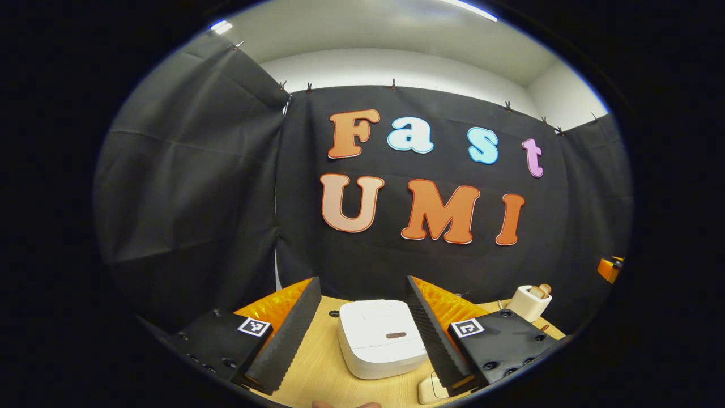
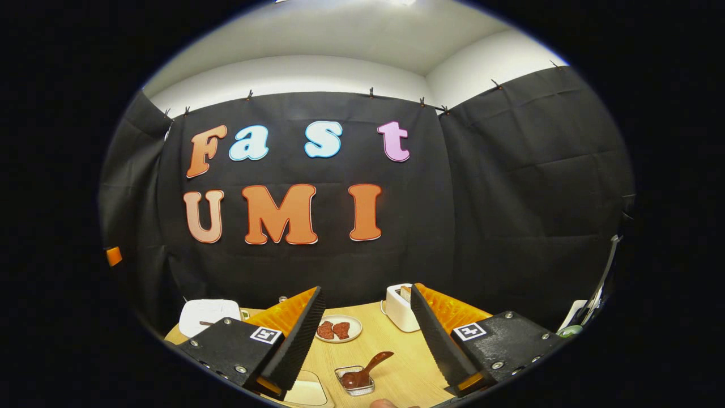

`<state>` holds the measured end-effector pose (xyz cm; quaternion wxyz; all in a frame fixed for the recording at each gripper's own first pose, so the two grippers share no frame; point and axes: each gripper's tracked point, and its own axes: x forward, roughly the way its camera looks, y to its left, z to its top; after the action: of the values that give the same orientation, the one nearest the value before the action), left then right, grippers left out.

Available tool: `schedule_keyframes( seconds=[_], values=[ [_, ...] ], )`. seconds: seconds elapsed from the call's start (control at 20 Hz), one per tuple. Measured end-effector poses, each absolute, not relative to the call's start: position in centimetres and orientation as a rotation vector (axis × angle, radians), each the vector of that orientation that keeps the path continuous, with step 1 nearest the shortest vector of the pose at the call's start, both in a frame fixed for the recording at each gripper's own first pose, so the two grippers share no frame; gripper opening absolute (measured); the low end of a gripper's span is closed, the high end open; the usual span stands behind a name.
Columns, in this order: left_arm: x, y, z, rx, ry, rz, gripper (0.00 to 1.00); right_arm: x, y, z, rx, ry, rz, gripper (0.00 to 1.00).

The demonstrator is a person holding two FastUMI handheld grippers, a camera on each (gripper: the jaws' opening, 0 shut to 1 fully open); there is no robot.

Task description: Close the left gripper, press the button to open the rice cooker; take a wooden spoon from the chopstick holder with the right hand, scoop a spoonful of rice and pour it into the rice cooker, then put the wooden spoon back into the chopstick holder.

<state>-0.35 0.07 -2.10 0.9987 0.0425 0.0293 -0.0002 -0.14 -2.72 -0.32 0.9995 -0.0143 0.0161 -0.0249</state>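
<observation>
In the left gripper view the white rice cooker (image 1: 382, 337) sits on the wooden table with its lid down, straight ahead between the fingers of my open left gripper (image 1: 362, 279). A small dark mark (image 1: 395, 335) shows on its lid. The white chopstick holder (image 1: 529, 303) stands at the back right with wooden handles (image 1: 541, 290) sticking out. My right gripper (image 2: 367, 288) is open and holds nothing. Ahead of it, a brown spoon (image 2: 374, 361) rests in a small clear box of dark grains (image 2: 355, 381). The holder (image 2: 399, 306) stands behind, and the rice cooker (image 2: 208, 314) is far left.
A round plate (image 2: 338, 328) with two red-brown pieces lies in the middle of the table (image 2: 391, 345). A flat white object (image 2: 306, 392) sits at the near edge, also beside the cooker (image 1: 433, 388). Black cloth walls close in the table's back and sides.
</observation>
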Motion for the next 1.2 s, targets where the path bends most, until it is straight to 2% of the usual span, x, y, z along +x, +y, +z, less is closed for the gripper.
schedule_keyframes(
  seconds=[0.15,0.4,0.5,0.55,0.65,0.7,0.75,0.8,0.85,0.95,1.1,1.2],
  values=[
    [0.0,-0.6,-2.5,0.088,0.07,-0.017,1.0,0.1,-2.6,-0.4,-0.029,0.034,-0.051,0.94],
    [0.5,-2.0,-4.0,0.097,0.121,-0.079,0.57,0.6,-2.3,-0.9,-0.035,0.044,-0.043,0.94],
    [0.6,-2.5,-4.2,0.122,0.122,-0.095,0.63,0.7,-2.3,-1.0,-0.039,0.053,-0.043,0.94],
    [1.4,-1.7,-4.5,0.136,0.124,-0.059,0.57,0.8,-2.2,-1.2,-0.042,0.056,-0.041,0.94],
    [1.5,-2.6,-5.9,0.123,0.161,-0.077,0.12,1.0,-2.5,-1.1,-0.051,0.056,-0.042,0.94],
    [1.6,-2.9,-6.4,0.104,0.18,-0.084,0.15,1.0,-2.6,-1.0,-0.055,0.055,-0.043,0.94],
    [1.7,-3.2,-7.0,0.083,0.197,-0.095,0.11,1.1,-2.6,-1.1,-0.057,0.056,-0.044,0.94],
    [1.9,-3.3,-7.5,0.062,0.212,-0.107,0.15,1.2,-2.6,-1.2,-0.058,0.06,-0.047,0.94],
    [2.1,-3.5,-7.8,0.049,0.221,-0.119,0.11,1.2,-3.0,-1.4,-0.056,0.065,-0.048,0.94],
    [2.7,-4.4,-9.4,0.009,0.265,-0.146,0.11,1.4,-3.4,-1.6,-0.054,0.075,-0.054,0.94],
    [4.6,-3.3,-11.0,-0.012,0.301,-0.091,0.04,1.8,-4.1,-1.8,-0.056,0.091,-0.066,0.94],
    [6.0,-3.9,-13.3,-0.002,0.339,-0.086,0.04,2.1,-4.8,-2.0,-0.061,0.096,-0.078,0.95]
  ],
)
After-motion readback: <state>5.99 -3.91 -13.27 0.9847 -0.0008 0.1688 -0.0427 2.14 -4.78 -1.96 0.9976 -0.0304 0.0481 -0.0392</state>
